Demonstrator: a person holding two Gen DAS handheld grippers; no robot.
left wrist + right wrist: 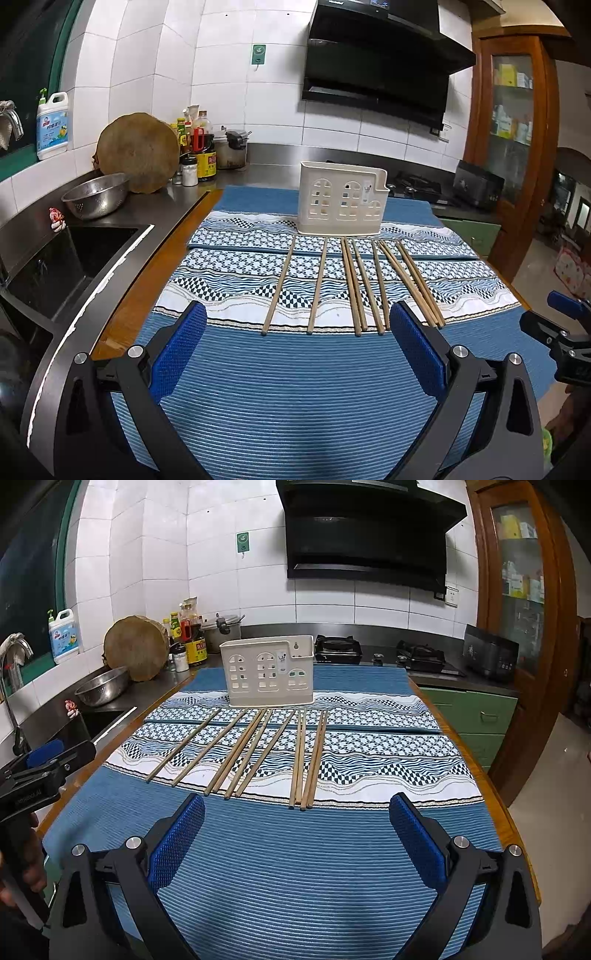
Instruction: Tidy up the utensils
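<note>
Blue pads of the left tool (297,328) are seen spread wide over the mat (295,387), with nothing between them. The right tool (297,818) is likewise held wide and empty above the same mat, which covers the tabletop (491,786).

The holder (341,199) is taken as the landmark. It is a cream plastic box with window-shaped cutouts, set upright on the patterned band of the mat. Nine chopsticks (352,284) are laid flat in a row just in front of the holder, their far tips close to its base and their near ends toward the tools. The two leftmost lie singly, apart from the rest; those at the right end lie close together, touching or nearly so.

Left of the holder, a colander (96,197) is set beside a sink (70,258), with a round board (138,151) leaned against the wall. Behind and right of the holder, a stove (384,651) is visible.
</note>
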